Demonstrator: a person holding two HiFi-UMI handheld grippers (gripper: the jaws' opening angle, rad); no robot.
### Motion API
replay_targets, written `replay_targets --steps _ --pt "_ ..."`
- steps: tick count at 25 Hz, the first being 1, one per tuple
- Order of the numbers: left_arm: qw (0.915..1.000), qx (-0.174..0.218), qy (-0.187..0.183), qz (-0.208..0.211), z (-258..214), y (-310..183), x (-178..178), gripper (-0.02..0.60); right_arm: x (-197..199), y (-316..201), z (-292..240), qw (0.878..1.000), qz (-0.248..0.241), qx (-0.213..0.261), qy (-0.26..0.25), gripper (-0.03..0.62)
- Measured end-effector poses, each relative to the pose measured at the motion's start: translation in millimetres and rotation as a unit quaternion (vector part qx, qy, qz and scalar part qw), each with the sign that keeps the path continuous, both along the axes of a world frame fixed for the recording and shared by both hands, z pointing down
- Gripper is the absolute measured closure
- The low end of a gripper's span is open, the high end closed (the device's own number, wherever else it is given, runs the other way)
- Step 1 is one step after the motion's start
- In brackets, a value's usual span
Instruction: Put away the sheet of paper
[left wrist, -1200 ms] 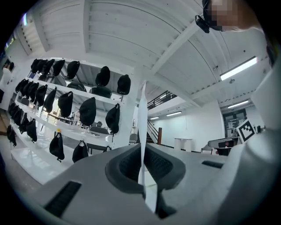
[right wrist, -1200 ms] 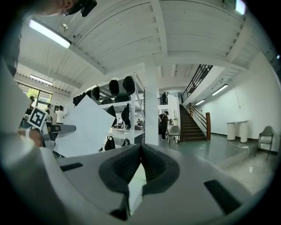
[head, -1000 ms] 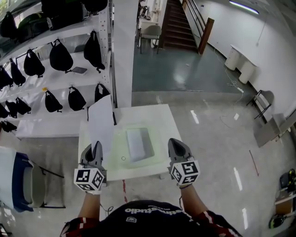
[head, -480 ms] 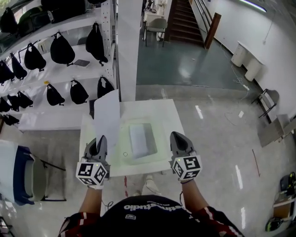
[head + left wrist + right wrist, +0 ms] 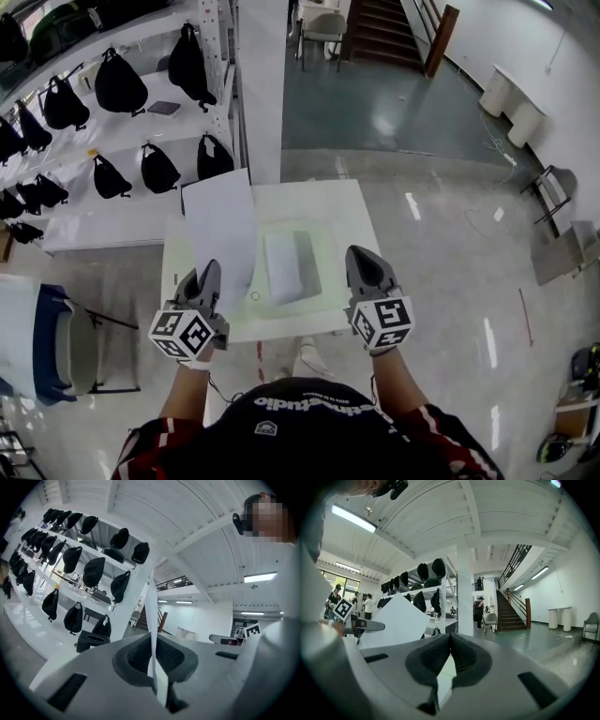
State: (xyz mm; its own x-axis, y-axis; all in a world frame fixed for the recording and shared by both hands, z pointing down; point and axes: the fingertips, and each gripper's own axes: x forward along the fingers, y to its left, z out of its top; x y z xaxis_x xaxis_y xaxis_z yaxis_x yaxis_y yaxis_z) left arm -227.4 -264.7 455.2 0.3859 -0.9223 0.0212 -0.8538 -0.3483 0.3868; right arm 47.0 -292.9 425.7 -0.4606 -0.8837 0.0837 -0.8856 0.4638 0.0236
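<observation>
Note left gripper (image 5: pixel 208 274) clenched on the near edge of the sheet of paper (image 5: pixel 221 225), raised over the white table (image 5: pixel 349 211); right gripper (image 5: pixel 362 260) closed, empty. Treat as light, limp, crease-prone: pinch at an edge only, avoid fast swings.

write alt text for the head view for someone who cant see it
Seen from above, the person's left claw pinches a white sheet of paper by its near edge over a small white table with a shallow tray on it. The right claw is shut and empty; rows of black bags hang at left.
</observation>
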Motion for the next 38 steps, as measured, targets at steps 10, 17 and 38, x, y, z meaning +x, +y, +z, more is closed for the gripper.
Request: replay_targets --steps 10,17,38 --pt "0.9982 -0.044 0.041 0.001 32 -15 -2 0.577 8 -3 9 1.0 -0.002 -0.01 0.0 0.603" --pt "0.9961 -0.077 0.042 0.012 58 -21 9 0.577 10 -8 18 1.0 -0.006 -0.023 0.002 0.603" --pt "0.97 -0.191 0.15 0.008 152 -35 -5 0.577 -2 -27 54 0.998 -0.021 -0.062 0.026 0.603"
